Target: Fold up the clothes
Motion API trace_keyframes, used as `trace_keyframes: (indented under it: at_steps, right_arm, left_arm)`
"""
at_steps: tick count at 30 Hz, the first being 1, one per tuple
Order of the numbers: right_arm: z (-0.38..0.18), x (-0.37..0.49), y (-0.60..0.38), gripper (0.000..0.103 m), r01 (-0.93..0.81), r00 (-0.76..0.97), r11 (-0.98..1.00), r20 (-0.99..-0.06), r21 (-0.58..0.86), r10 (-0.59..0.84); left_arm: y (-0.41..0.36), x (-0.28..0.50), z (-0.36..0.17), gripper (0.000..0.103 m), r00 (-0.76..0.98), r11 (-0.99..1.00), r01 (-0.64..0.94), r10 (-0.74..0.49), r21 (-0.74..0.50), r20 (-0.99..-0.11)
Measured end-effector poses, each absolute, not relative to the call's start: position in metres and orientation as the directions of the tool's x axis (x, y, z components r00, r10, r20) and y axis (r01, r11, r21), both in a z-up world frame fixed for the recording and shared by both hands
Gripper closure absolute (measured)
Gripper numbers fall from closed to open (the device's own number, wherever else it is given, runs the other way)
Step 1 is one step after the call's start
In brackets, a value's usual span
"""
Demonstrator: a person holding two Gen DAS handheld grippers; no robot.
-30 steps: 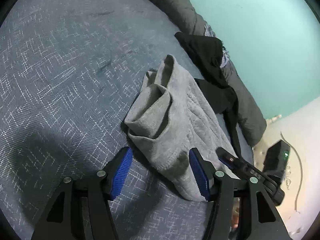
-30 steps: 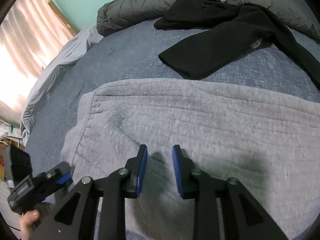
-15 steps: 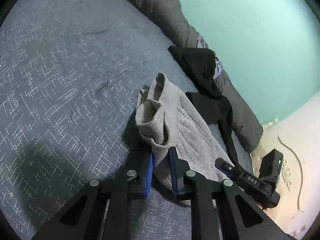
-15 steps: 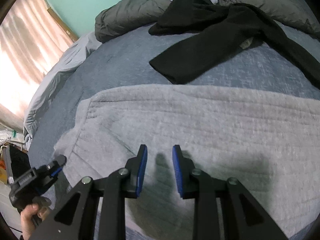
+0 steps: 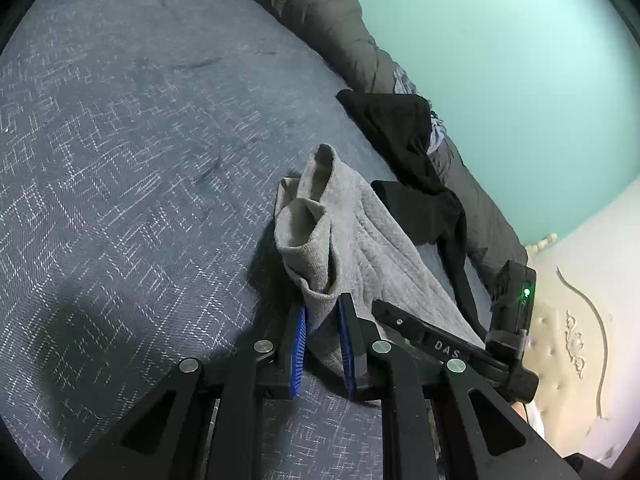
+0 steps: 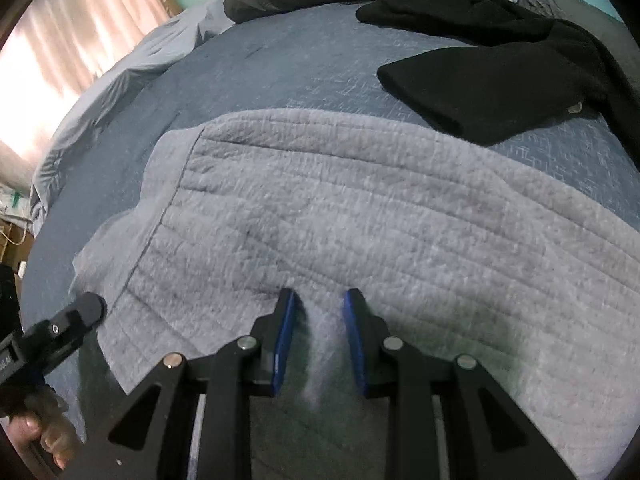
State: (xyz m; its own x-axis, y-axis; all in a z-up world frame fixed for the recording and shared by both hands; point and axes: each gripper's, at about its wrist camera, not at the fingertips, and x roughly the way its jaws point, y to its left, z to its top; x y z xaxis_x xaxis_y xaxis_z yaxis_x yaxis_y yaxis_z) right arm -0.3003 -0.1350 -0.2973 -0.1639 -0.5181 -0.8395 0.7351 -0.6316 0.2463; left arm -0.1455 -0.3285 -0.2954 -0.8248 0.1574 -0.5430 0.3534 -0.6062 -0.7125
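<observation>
A grey quilted garment point(image 5: 360, 232) lies on the blue bed cover point(image 5: 120, 160). My left gripper point(image 5: 322, 316) is shut on its near edge, and the cloth rises in a bunched fold in front of the blue pads. In the right wrist view the same garment point(image 6: 360, 208) spreads wide and flat. My right gripper point(image 6: 320, 304) is shut on a pinch of its near edge. The left gripper shows at the lower left of the right wrist view point(image 6: 86, 308); the right gripper's body shows at the right of the left wrist view point(image 5: 436, 348).
A black garment point(image 6: 500, 76) lies just beyond the grey one, also in the left wrist view point(image 5: 404, 152). A dark grey duvet point(image 5: 328, 20) is heaped along the turquoise wall. A pale sheet point(image 6: 120, 80) and curtains are at the far left.
My left gripper went from open around the grey garment's edge to shut on it, and the edge now stands bunched up. My right gripper stayed shut on the garment and shifted a little.
</observation>
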Motion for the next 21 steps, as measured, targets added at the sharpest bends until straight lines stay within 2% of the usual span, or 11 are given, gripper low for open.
trace_keyframes:
  at_steps: [3, 7, 12, 17, 21]
  right_arm:
    - [-0.289, -0.3, -0.12, 0.078, 0.753, -0.098, -0.58, -0.818, 0.311, -0.567]
    - [-0.293, -0.292, -0.097, 0.078, 0.783, -0.051, -0.542, -0.836, 0.306, -0.547]
    - [-0.272, -0.31, -0.068, 0.078, 0.726, -0.137, -0.603, -0.789, 0.332, -0.599]
    - [-0.293, -0.307, -0.08, 0.078, 0.755, -0.119, -0.61, -0.864, 0.242, -0.49]
    - [-0.294, -0.311, -0.064, 0.082, 0.728, -0.16, -0.637, -0.841, 0.253, -0.517]
  left_arm:
    - [-0.33, -0.146, -0.297, 0.087, -0.827, -0.601, 0.351, 0.161, -0.718, -0.539]
    - [-0.33, -0.145, -0.299, 0.087, -0.824, -0.601, 0.352, 0.164, -0.717, -0.543]
    - [-0.33, -0.151, -0.299, 0.086, -0.823, -0.611, 0.351, 0.161, -0.71, -0.545]
    - [-0.329, -0.157, -0.299, 0.086, -0.821, -0.614, 0.352, 0.161, -0.707, -0.548]
    - [-0.33, -0.158, -0.302, 0.086, -0.82, -0.611, 0.349, 0.167, -0.71, -0.547]
